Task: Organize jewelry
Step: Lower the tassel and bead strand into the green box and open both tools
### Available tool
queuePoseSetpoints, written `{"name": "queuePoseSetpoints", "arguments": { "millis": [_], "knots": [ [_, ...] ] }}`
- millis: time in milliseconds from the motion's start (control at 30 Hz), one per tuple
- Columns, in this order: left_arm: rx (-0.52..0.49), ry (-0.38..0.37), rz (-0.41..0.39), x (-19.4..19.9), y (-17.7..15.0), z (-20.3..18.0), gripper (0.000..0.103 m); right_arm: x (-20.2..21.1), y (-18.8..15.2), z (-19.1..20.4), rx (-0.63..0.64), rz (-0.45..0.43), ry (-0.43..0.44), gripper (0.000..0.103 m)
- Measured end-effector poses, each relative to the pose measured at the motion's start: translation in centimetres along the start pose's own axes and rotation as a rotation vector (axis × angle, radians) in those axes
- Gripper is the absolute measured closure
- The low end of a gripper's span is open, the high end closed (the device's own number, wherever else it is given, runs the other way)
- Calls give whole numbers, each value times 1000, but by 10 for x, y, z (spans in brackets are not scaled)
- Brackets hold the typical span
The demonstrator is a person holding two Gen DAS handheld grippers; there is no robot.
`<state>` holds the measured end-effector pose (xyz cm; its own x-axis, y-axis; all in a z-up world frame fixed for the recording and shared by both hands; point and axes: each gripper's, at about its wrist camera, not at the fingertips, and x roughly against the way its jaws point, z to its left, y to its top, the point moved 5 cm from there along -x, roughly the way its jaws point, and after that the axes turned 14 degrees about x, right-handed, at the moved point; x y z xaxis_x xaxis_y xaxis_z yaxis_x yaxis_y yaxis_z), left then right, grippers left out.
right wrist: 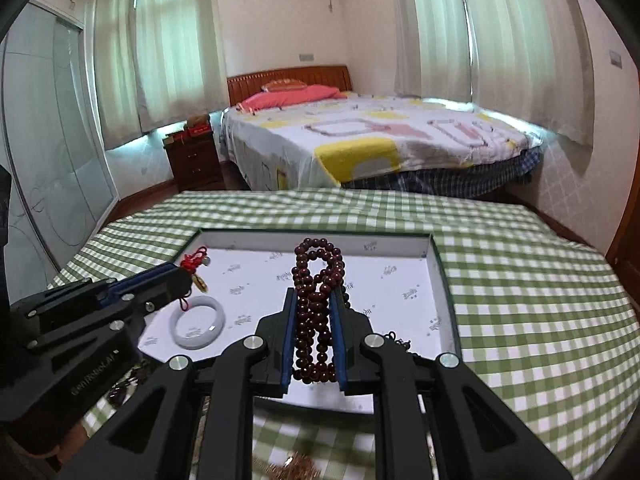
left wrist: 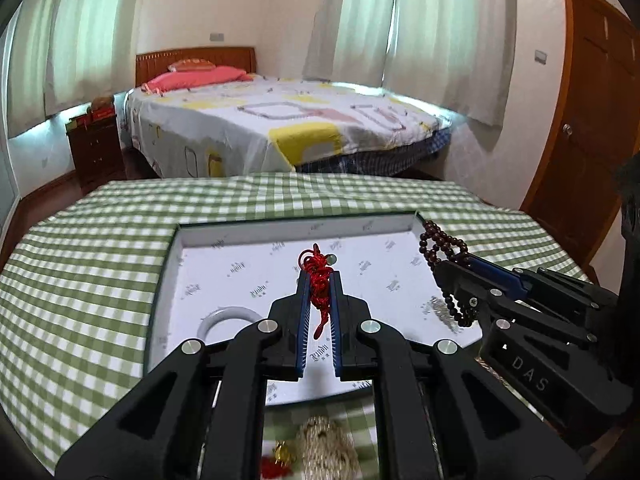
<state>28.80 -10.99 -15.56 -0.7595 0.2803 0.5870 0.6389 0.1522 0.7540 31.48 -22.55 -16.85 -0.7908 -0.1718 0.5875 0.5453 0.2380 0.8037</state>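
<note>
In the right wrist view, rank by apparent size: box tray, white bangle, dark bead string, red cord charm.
1. Box tray
2. Dark bead string, inflated by nearness to the camera
3. White bangle
4. Red cord charm

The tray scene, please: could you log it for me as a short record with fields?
surface: table with green checked cloth
tray: shallow, white printed lining, open
in tray: white bangle, lying flat
left gripper: shut on red cord charm, above the tray
right gripper: shut on dark bead string, above the tray
near edge of table: more jewelry, blurred
background: bed
</note>
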Motion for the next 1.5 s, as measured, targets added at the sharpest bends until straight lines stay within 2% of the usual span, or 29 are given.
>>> {"name": "queuePoseSetpoints", "arguments": {
  "millis": [333,600,733,900,1233,1367,1500],
  "knots": [
    [25,29,174,-63,-33,9,93,-55,-37,-4,-19,168,44,87],
    [27,29,227,-77,-40,11,93,-66,-46,-3,-25,220,64,86],
    [42,21,260,-82,-46,13,90,-68,-47,-4,-24,227,72,75],
    [26,13,252,-81,-46,10,82,-68,-47,-4,-25,226,69,72],
    [61,-1,243,-75,-43,18,67,-63,-46,-8,-30,209,67,64],
    [49,-3,214,-66,-38,17,55,-59,-44,-10,-36,199,65,62],
    [36,-1,173,-53,-32,17,50,-48,-37,-10,-34,170,57,60]
  ]
}}
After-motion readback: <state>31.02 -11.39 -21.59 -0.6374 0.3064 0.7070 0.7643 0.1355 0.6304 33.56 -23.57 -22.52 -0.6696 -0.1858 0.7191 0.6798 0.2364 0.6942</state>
